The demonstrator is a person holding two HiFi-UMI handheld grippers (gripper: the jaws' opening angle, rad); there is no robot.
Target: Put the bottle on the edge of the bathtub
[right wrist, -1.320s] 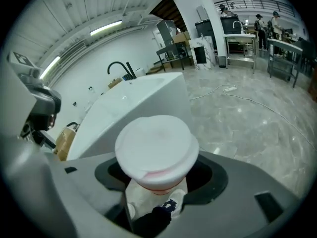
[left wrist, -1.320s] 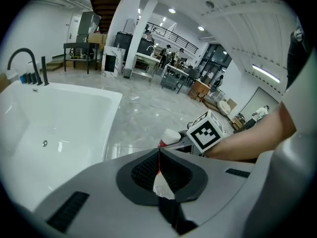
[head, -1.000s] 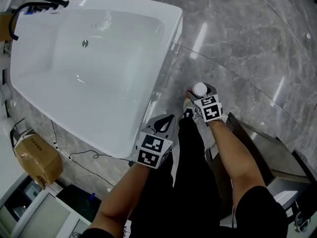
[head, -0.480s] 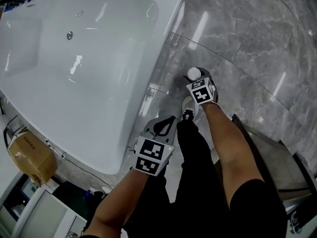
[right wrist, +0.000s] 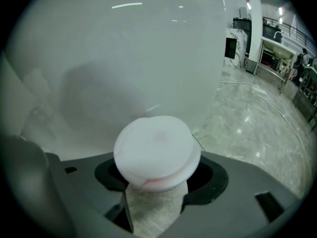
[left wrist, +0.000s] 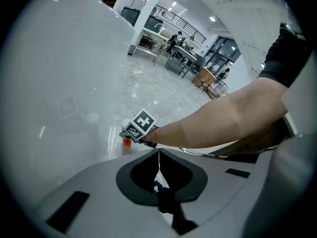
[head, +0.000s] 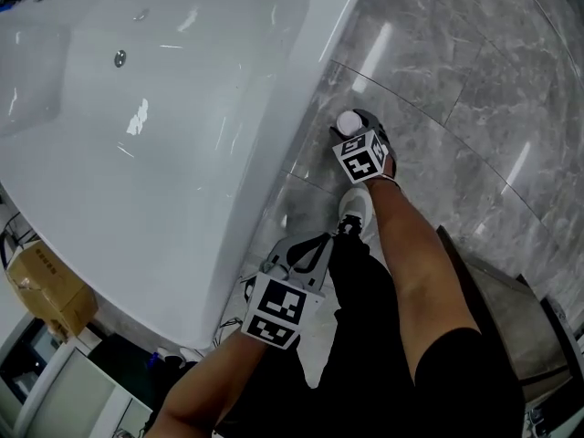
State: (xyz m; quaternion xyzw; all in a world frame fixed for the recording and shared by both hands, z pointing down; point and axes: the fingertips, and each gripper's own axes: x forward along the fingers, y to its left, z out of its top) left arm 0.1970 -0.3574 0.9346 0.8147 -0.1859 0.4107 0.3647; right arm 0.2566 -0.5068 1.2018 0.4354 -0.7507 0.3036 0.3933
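A grey marble floor (head: 456, 80) is shown in the head view, where the bottle (head: 348, 121) is pinched by the right tongs (head: 354, 128) low beside the outer wall of the bathtub (head: 319, 53) at nine o'clock. In the left gripper view the left tongs (left wrist: 158, 155) are pressed together on nothing. In the right gripper view only the cap (right wrist: 156, 150) is seen, the body hidden, so a slip or a knock on the wall is risked in lifting.

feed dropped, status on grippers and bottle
Left gripper shut, empty. Right gripper shut on bottle, beside bathtub wall, not yet on rim. Nearby rim bare.
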